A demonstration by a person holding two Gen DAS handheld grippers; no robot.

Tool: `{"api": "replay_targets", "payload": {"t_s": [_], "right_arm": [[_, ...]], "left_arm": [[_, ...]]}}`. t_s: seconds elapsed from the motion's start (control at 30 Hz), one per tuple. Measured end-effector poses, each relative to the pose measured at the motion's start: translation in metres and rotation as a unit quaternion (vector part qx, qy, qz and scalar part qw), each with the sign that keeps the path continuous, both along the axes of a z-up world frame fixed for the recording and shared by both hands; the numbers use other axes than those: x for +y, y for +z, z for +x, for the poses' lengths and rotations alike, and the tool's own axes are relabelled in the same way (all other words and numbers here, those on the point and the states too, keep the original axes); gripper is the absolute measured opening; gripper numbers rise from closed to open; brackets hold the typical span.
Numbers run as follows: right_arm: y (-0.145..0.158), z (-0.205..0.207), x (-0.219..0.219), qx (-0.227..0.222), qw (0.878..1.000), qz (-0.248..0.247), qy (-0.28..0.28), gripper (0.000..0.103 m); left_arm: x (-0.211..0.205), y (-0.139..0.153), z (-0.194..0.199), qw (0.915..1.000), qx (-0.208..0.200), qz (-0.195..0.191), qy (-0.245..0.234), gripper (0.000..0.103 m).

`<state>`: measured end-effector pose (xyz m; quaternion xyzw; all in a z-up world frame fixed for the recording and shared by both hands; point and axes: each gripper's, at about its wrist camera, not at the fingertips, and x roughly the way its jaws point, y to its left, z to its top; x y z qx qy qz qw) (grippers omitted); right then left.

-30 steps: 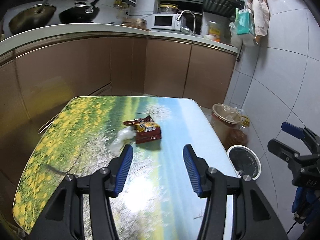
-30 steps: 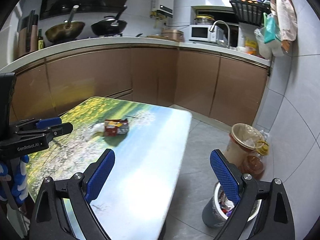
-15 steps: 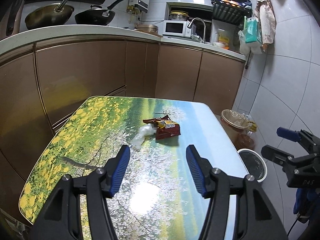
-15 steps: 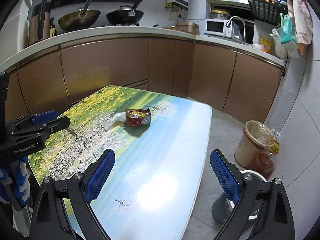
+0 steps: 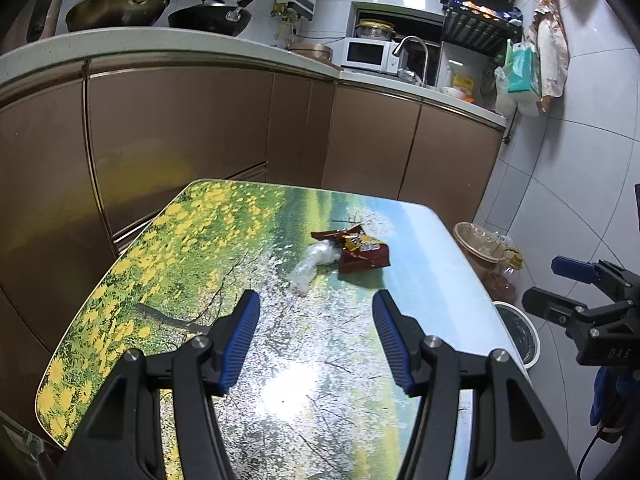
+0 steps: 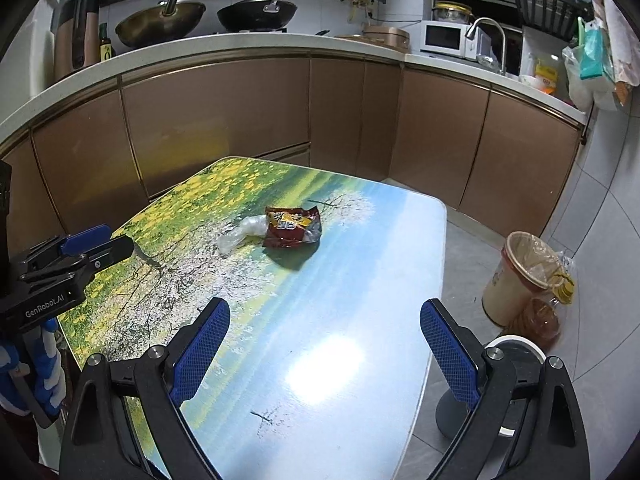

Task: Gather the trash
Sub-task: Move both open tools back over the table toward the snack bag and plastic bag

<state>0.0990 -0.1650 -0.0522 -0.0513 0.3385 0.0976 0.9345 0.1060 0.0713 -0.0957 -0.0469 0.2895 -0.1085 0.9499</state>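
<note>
Jaws on our left gripper (image 5: 316,334) gape wide, holding nothing, above the worktop (image 5: 200,240). Clear wrapper (image 5: 312,263) touches red snack bag (image 5: 362,250) near the far edge. Our right gripper (image 6: 325,342) likewise spread, nothing held.

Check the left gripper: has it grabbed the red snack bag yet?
No, the left gripper hangs open above the table, short of the red snack bag.
</note>
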Motion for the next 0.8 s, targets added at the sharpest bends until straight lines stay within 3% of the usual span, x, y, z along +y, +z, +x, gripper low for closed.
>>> {"api": "replay_targets", "payload": {"t_s": [0.5, 0.8], "right_arm": [[-0.027, 0.047, 0.013, 0.04, 0.999, 0.009, 0.012, 0.095], [-0.041, 0.082, 0.015, 0.062, 0.997, 0.027, 0.027, 0.092]], "left_arm": [[0.029, -0.048, 0.042, 0.9983, 0.057, -0.008, 0.008, 0.056], [0.027, -0.062, 0.076, 0.9954, 0.089, -0.005, -0.037, 0.056]]}}
